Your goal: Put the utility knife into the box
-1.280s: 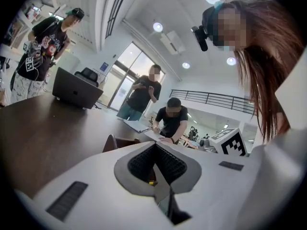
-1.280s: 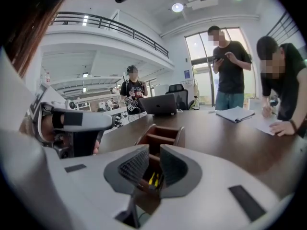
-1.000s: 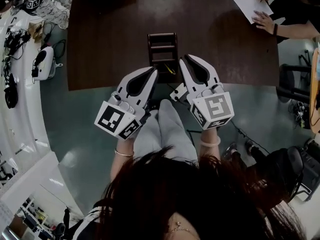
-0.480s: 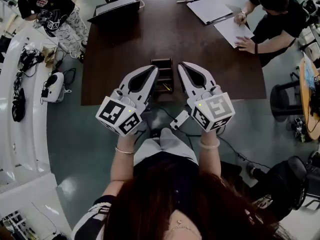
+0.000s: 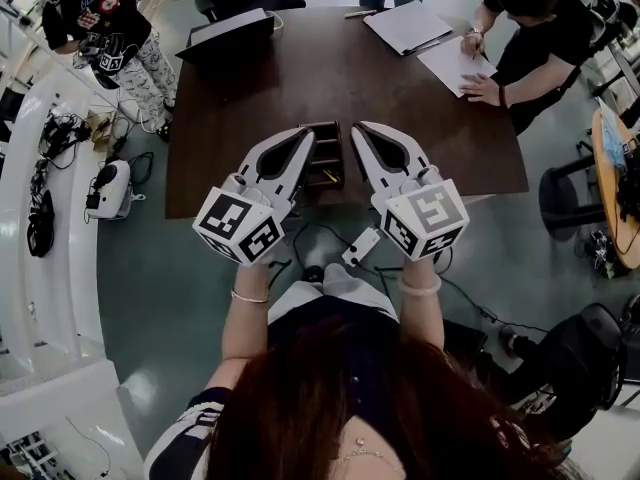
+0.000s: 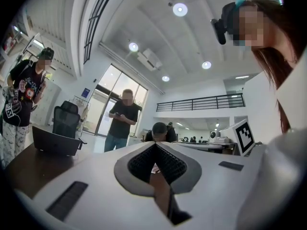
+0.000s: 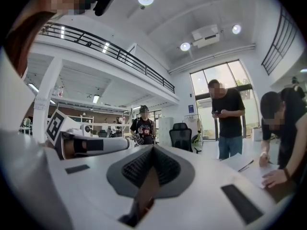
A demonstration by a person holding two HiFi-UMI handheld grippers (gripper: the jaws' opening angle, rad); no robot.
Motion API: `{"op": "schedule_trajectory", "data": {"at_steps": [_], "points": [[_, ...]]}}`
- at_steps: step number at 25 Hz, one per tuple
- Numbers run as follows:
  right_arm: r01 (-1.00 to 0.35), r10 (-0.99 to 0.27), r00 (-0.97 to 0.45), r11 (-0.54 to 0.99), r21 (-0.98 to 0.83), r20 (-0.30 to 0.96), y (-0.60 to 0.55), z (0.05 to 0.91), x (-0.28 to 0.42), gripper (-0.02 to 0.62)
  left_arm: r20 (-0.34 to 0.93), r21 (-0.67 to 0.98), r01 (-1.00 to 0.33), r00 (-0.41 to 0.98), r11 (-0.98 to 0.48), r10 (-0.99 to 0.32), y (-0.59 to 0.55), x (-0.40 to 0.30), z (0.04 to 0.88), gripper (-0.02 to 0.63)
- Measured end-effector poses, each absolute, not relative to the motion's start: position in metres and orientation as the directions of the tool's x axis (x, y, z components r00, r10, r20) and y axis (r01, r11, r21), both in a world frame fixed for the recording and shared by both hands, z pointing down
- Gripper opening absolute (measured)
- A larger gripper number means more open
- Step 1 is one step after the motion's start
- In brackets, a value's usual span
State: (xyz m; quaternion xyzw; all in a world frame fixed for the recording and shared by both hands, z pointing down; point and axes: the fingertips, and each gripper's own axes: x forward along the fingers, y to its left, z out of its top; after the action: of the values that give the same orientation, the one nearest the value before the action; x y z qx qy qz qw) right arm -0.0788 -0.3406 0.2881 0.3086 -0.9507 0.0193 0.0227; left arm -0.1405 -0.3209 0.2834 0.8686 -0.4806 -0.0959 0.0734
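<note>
Utility knife lay in neither claw (left gripper, right gripper both closed, empty) by the box; finding it seemed next.

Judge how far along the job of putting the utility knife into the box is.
Looks done: a slim yellowish item, probably the utility knife, lies inside the box. In hand: nothing; the left gripper and right gripper are both shut and empty, one either side of the box. Left: seemingly nothing.
</note>
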Motion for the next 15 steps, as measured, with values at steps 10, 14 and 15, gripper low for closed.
{"op": "schedule_trajectory", "data": {"at_steps": [10,14,15], "points": [[-0.59,-0.587,-0.806,0.807,-0.033,0.071,-0.3353,0.2912,-0.0779,0.015,-0.088,0.225,-0.818,0.524,-0.529,-0.847,-0.3152,-0.139,0.2859,0.0],[-0.59,-0.587,-0.806,0.807,-0.028,0.074,-0.3342,0.2921,-0.0768,0.015,-0.088,0.229,-0.817,0.524,-0.529,-0.847,-0.3146,-0.1379,0.2872,0.0],[-0.59,-0.587,-0.806,0.807,-0.026,0.074,-0.3339,0.292,-0.0763,0.015,-0.088,0.23,-0.817,0.524,-0.53,-0.847,-0.3142,-0.1375,0.2872,0.0]]}}
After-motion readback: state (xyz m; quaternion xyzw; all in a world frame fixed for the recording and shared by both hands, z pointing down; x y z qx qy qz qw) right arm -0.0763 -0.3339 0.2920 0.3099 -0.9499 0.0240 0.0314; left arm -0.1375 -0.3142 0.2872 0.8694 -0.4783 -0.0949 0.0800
